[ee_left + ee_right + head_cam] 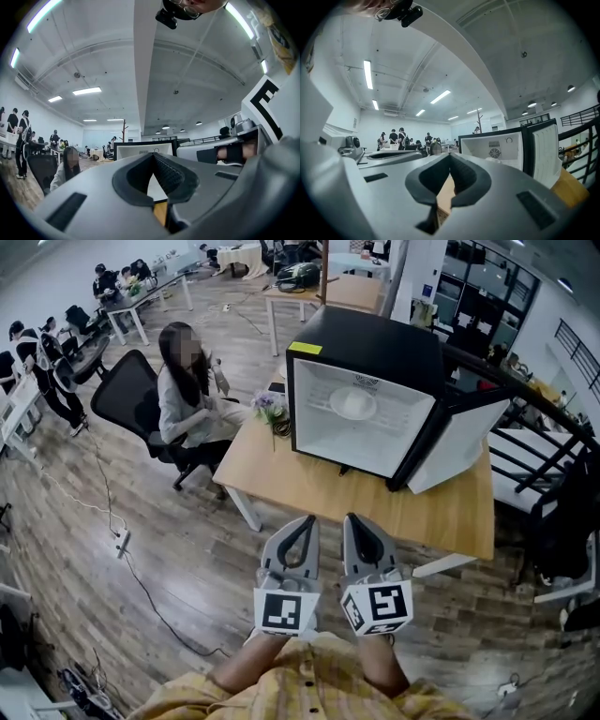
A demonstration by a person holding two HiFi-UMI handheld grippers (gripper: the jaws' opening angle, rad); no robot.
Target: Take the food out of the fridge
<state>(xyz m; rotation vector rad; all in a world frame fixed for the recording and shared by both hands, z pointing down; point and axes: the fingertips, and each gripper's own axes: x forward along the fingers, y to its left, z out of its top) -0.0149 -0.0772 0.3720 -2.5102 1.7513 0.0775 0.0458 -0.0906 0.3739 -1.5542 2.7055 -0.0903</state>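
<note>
Head view: my grey left tongs (304,521) and right tongs (357,520), closed and empty, face the open black fridge (375,345).

Too small and washed out to name: the pale round lump (353,404) lying inside the black boxy mini fridge with white lining (375,343). Hidden behind the grey plastic left gripper (153,157) in the left gripper view, half covered by the grey plastic right gripper (450,157) in the right gripper view. Cut off by the head view's bottom edge: the yellow checked sleeves (309,681). Masked by a mosaic patch: the face of the seated person in a pale grey top (183,404). Too small to read: the yellow label (306,349) on the fridge's top corner.
</note>
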